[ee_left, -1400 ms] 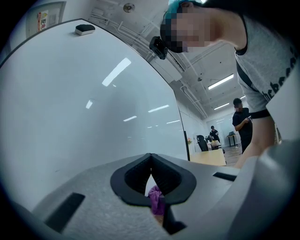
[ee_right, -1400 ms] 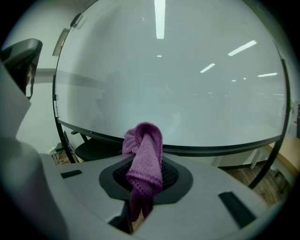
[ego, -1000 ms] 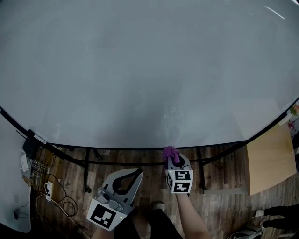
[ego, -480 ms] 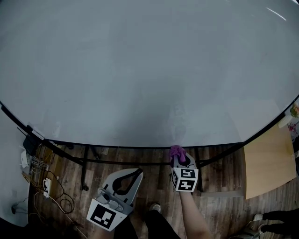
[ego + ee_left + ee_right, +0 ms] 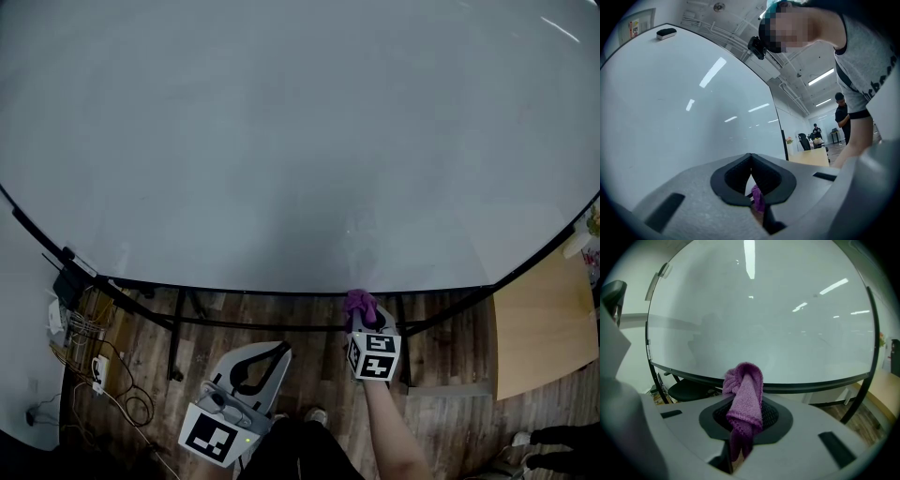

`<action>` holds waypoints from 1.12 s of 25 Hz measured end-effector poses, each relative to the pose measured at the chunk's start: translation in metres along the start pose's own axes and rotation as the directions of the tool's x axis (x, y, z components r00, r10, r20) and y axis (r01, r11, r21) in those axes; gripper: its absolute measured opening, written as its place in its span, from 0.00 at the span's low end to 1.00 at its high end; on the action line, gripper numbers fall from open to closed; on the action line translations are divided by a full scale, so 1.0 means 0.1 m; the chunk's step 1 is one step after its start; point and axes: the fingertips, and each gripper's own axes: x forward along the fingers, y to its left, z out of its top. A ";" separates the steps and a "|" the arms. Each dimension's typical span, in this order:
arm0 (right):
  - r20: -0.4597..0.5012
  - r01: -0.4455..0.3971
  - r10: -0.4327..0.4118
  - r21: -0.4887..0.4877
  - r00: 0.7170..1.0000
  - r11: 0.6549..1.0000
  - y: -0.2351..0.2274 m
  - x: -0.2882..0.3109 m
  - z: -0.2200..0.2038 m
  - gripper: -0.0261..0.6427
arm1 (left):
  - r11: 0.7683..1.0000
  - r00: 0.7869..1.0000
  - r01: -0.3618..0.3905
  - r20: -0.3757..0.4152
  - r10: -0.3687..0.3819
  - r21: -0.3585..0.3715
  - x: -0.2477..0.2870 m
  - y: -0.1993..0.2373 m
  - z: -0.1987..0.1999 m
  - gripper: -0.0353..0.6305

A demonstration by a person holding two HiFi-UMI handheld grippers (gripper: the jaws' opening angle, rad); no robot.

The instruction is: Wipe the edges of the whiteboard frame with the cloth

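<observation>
The whiteboard fills most of the head view, and its black frame curves along the bottom. My right gripper is shut on a purple cloth, whose bunched end rests at the bottom frame edge. In the right gripper view the cloth sticks up between the jaws of my right gripper, just in front of the frame. My left gripper hangs lower and to the left, shut and empty, away from the board. Its closed tips show in the left gripper view.
Black stand legs run under the board over a wooden floor. Cables and a power strip lie at the lower left. A light wooden table stands at the right. An eraser sits on the board. People stand far off.
My right gripper has slid to the right along the bottom frame edge with the cloth in it. The left gripper has stayed about where it was.
</observation>
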 end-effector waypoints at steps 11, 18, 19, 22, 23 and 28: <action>-0.019 0.096 -0.095 0.033 0.995 0.995 0.01 -0.02 0.01 0.13 | 0.997 0.997 0.072 0.003 -0.072 -0.010 -0.14 0.24 0.01 0.08; -0.017 0.108 -0.108 0.024 0.994 0.994 0.00 -0.03 0.03 0.13 | 0.997 0.997 0.079 0.009 -0.079 -0.018 -0.11 0.30 -0.01 0.08; -0.016 0.106 -0.105 0.018 0.994 0.994 -0.01 -0.03 0.03 0.13 | 0.997 0.997 0.078 0.009 -0.078 -0.018 -0.09 0.29 -0.02 0.08; -0.009 0.089 -0.089 0.005 0.996 0.996 -0.03 -0.03 0.03 0.13 | 0.997 0.998 0.070 0.006 -0.070 -0.016 -0.02 0.23 -0.05 0.08; -0.007 0.081 -0.081 0.005 0.997 0.997 -0.05 -0.03 0.03 0.13 | 0.998 0.998 0.066 0.005 -0.066 -0.017 0.01 0.20 -0.06 0.08; 0.000 0.053 -0.053 0.009 0.999 0.999 -0.23 -0.04 0.01 0.13 | 0.999 0.999 0.050 0.001 -0.050 -0.016 0.19 0.00 -0.07 0.08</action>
